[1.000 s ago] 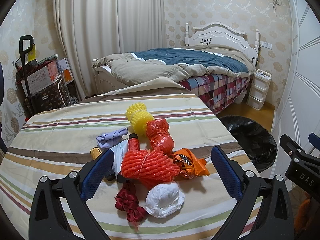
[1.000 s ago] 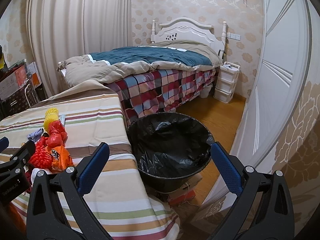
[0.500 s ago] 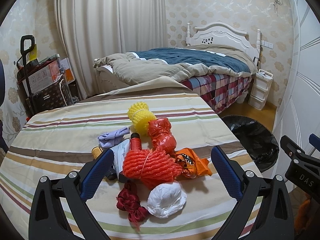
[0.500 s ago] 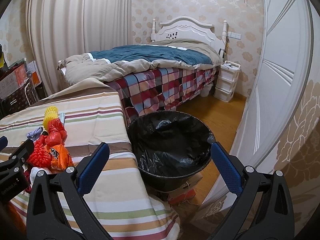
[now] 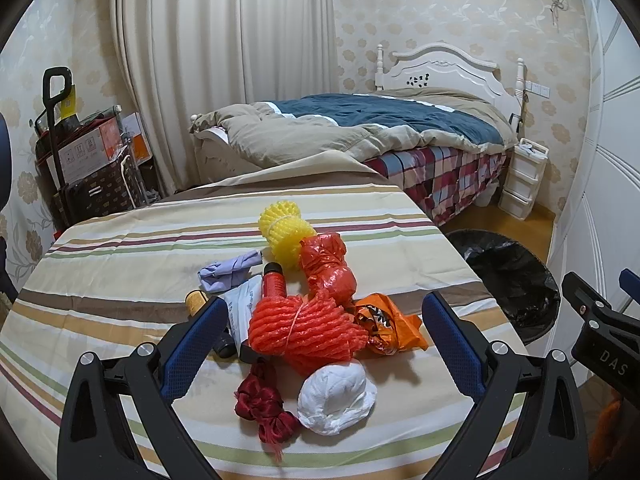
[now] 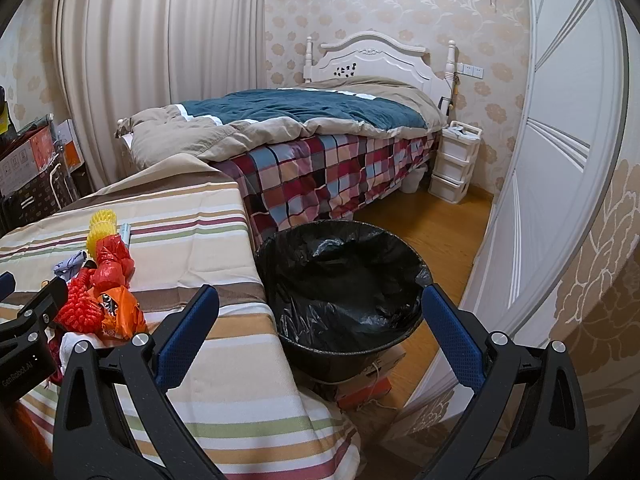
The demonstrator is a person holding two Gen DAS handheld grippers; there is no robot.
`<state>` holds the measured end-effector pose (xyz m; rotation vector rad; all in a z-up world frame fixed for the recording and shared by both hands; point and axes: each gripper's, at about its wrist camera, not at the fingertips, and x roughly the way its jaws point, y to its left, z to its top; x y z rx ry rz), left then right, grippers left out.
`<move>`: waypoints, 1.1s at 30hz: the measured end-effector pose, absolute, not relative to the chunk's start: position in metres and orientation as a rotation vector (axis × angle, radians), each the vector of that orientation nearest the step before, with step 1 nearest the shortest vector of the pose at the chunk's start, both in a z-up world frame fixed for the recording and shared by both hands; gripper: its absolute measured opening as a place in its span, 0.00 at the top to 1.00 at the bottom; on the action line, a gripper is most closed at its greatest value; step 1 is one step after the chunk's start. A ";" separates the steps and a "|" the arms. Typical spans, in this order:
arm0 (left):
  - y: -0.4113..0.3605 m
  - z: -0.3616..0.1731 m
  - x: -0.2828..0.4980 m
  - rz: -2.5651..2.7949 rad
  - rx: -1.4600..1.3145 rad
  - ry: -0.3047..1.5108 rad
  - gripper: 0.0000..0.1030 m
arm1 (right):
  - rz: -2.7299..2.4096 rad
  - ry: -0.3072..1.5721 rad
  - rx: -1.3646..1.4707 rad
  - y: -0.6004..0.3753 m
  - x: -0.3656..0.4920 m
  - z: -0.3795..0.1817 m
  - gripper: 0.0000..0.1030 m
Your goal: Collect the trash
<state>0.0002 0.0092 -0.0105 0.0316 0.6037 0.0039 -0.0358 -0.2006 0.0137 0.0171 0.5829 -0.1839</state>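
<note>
A heap of trash lies on the striped tablecloth (image 5: 120, 264): an orange-red foam net (image 5: 304, 330), a white crumpled wad (image 5: 336, 394), a dark red bundle (image 5: 264, 404), an orange snack wrapper (image 5: 390, 328), a red plastic bag (image 5: 326, 268), a yellow foam net (image 5: 282, 230) and a lilac scrap (image 5: 228, 272). My left gripper (image 5: 320, 344) hangs open just above and in front of the heap, holding nothing. My right gripper (image 6: 320, 336) is open over the table's right edge, facing the black-lined bin (image 6: 344, 292) on the floor. The same heap (image 6: 100, 296) shows at far left.
A bed (image 6: 304, 148) with a plaid sheet stands behind the table. White drawers (image 6: 456, 164) sit by the headboard. A white wardrobe door (image 6: 560, 184) closes off the right. Boxes and a cart (image 5: 84, 160) crowd the left wall. The bin rests on a box (image 6: 364, 384).
The left wrist view has drifted slightly, so the heap sits a little more to the right. The right wrist view has edged slightly. Both grippers stay open.
</note>
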 end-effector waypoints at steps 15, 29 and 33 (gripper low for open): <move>0.010 -0.010 0.001 0.003 0.032 0.606 0.05 | -0.184 0.587 0.018 -0.200 -0.035 0.011 0.04; 0.010 -0.010 0.001 0.001 0.033 0.607 0.05 | -0.184 0.589 0.018 -0.200 -0.035 0.011 0.04; 0.010 -0.010 0.001 0.001 0.033 0.607 0.05 | -0.185 0.590 0.018 -0.200 -0.035 0.011 0.04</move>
